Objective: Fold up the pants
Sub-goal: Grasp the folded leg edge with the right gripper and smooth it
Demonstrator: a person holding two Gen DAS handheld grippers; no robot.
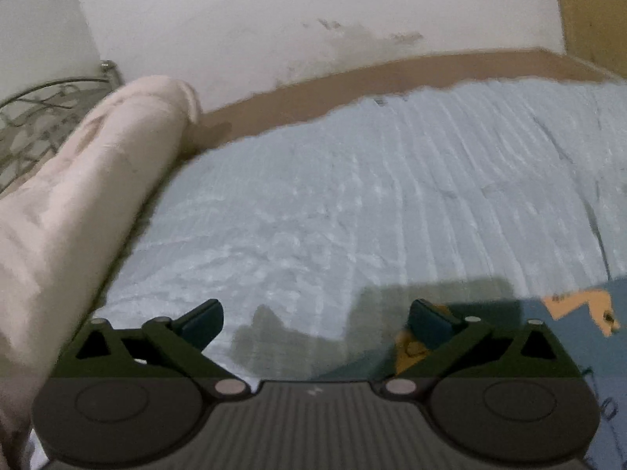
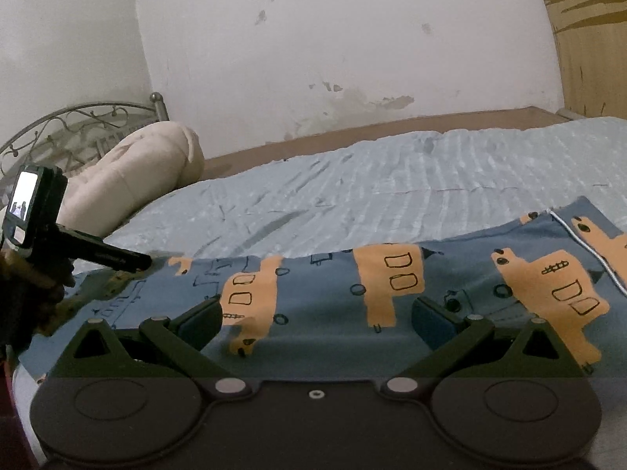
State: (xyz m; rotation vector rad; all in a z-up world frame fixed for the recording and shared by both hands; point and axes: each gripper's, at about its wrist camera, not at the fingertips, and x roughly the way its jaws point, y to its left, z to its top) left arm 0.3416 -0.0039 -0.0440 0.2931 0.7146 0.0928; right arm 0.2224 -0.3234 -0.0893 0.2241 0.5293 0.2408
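Note:
The pants [image 2: 325, 297] are blue with orange animal prints and lie flat across the light blue bed sheet [image 2: 352, 188]; a white drawstring shows at their right end. My right gripper [image 2: 317, 319] is open just above the pants' near edge, holding nothing. My left gripper [image 1: 315, 323] is open over the sheet, with a corner of the pants [image 1: 564, 337] by its right finger. In the right wrist view the left gripper [image 2: 133, 262] shows at the pants' left end, its tips at the cloth edge.
A rolled cream blanket [image 1: 78, 203] lies along the left side of the bed. A metal headboard [image 2: 78, 125] stands behind it. A brown bed frame [image 2: 392, 125] runs along the stained white wall. A wooden cabinet [image 2: 588, 39] stands far right.

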